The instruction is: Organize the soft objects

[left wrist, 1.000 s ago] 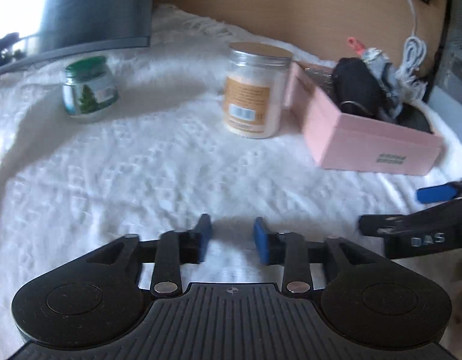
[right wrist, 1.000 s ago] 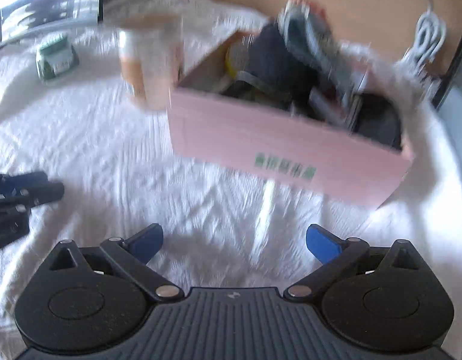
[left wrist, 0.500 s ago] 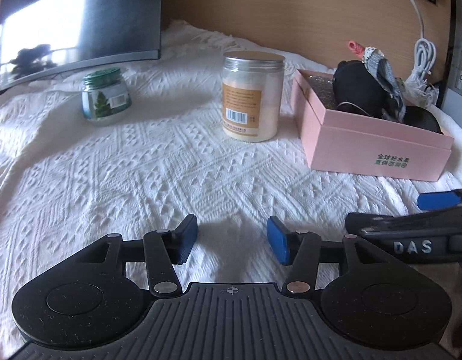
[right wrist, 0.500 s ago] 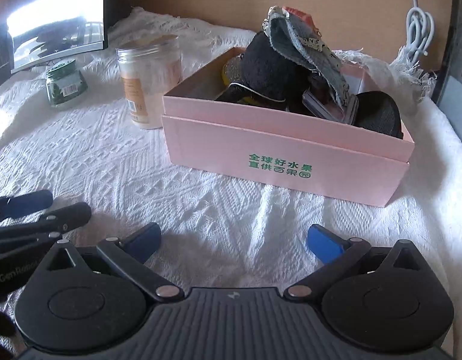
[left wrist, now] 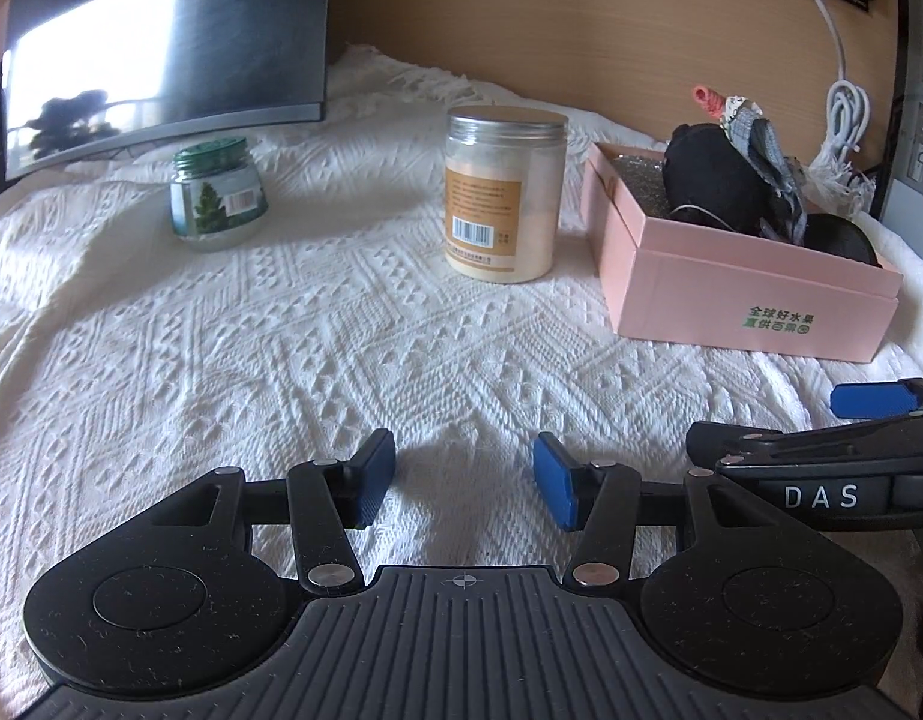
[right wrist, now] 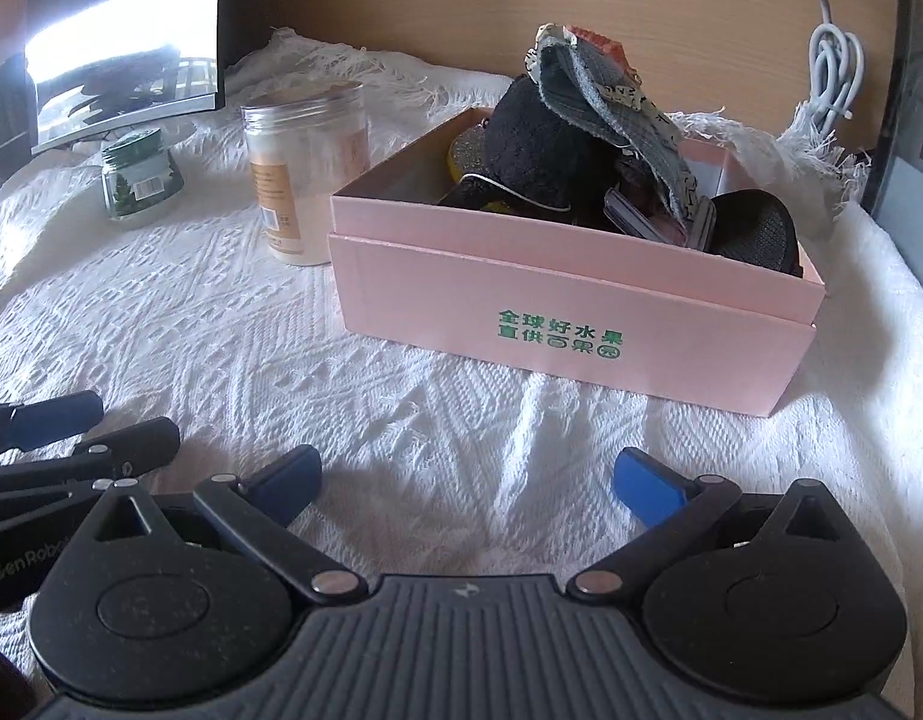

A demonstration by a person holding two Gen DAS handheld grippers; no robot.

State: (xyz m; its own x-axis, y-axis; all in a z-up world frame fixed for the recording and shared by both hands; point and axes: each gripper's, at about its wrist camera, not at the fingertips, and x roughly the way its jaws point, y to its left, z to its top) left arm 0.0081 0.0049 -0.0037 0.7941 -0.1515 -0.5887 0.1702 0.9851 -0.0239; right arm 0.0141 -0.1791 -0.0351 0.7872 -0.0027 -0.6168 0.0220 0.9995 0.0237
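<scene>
A pink cardboard box [right wrist: 557, 312] with green lettering stands on the white knitted cloth and also shows in the left wrist view [left wrist: 743, 300]. It holds soft items: a black fuzzy piece [right wrist: 539, 150], a grey denim piece [right wrist: 617, 102] and a black mesh pad [right wrist: 755, 228]. My right gripper [right wrist: 467, 480] is open and empty, low over the cloth in front of the box. My left gripper [left wrist: 464, 480] is open and empty, to the left of the right gripper [left wrist: 869, 399].
A tall clear jar of pale powder [left wrist: 503, 192] stands left of the box. A small green-lidded jar [left wrist: 215, 192] stands further left, before a dark monitor [left wrist: 161, 42]. A white coiled cable [left wrist: 845, 114] hangs at the wooden wall behind the box.
My left gripper's jaws have opened wider. Both views have steadied and pulled back a little from the box. The right gripper stays open.
</scene>
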